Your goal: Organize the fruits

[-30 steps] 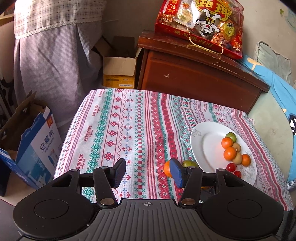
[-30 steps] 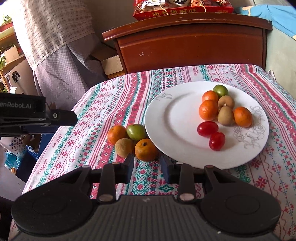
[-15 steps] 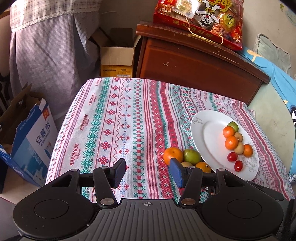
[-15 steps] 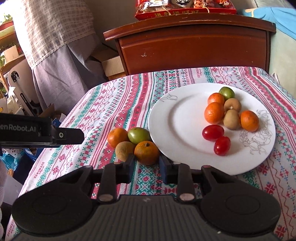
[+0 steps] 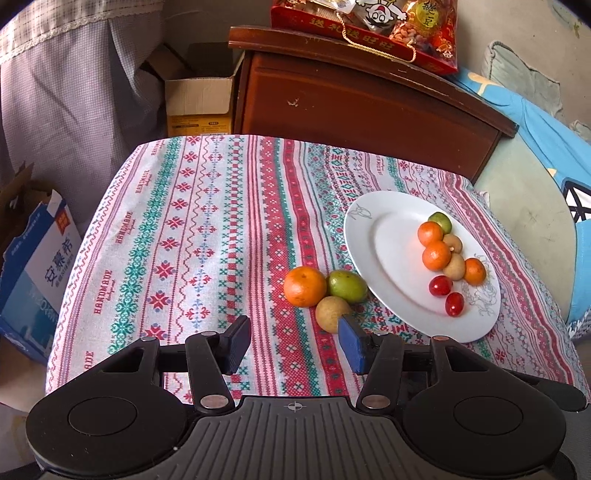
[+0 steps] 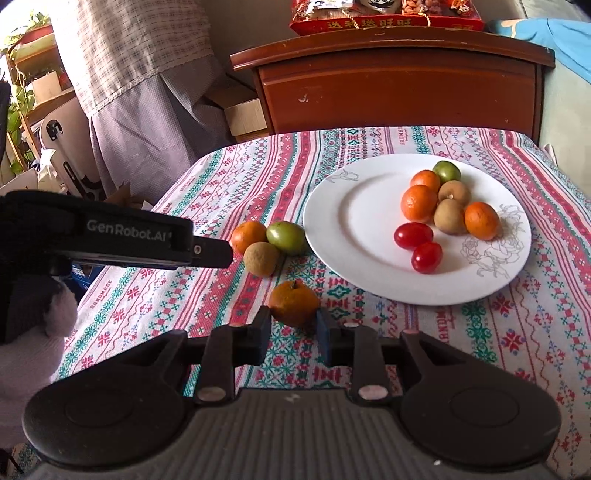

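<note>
Small orange (image 6: 293,302) pinched between right gripper (image 6: 291,334) fingers; left gripper (image 5: 293,343) fingers spread, empty.

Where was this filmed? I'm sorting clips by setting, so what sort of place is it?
Probably a lived-in room of a home, not a lab or shop. A small table under a patterned tablecloth holds a plate of fruit, a wooden cabinet bears a red snack gift pack, and cardboard boxes sit on the floor.

Lived-in home, wooden cabinet (image 5: 354,99), curtain (image 5: 74,92), patterned tablecloth (image 5: 207,236)
</note>
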Available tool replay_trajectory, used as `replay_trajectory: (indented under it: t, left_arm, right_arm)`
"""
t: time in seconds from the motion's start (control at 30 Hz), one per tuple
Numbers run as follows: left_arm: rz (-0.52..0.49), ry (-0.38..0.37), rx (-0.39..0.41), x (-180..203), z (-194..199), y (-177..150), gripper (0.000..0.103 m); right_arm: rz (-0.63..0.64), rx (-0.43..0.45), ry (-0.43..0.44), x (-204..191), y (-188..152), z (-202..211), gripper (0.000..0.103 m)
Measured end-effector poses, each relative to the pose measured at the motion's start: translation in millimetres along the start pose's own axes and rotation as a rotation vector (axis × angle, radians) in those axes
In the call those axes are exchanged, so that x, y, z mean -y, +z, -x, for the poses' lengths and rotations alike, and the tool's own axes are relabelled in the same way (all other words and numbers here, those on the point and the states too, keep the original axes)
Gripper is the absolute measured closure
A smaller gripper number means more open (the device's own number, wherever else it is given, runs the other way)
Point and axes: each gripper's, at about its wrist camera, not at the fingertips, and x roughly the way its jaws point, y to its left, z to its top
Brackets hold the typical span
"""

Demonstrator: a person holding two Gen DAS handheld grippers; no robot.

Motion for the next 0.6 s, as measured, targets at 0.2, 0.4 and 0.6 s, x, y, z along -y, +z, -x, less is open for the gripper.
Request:
replay_trajectory:
  t: [0.2, 0.4, 0.6]
  left_arm:
    - [-0.029, -0.023, -0.01, 13.5, -12.7, -3.7, 0.056]
    - [-0.043, -0.033, -0.014, 20.7, -23.5, -5.5, 0.061]
    - [-0.054, -0.026, -0.016, 27.2, -31.7, -5.6, 0.064]
  right_arm:
    - [0.016, 0.0, -0.022, 2.2, -4.9, 7.8, 0.075]
    - [0.015, 0.013, -0.031, 3.2, -3.5, 10.1, 0.073]
    - [0.036, 0.016, -0.023, 0.5, -2.6, 8.4, 0.07]
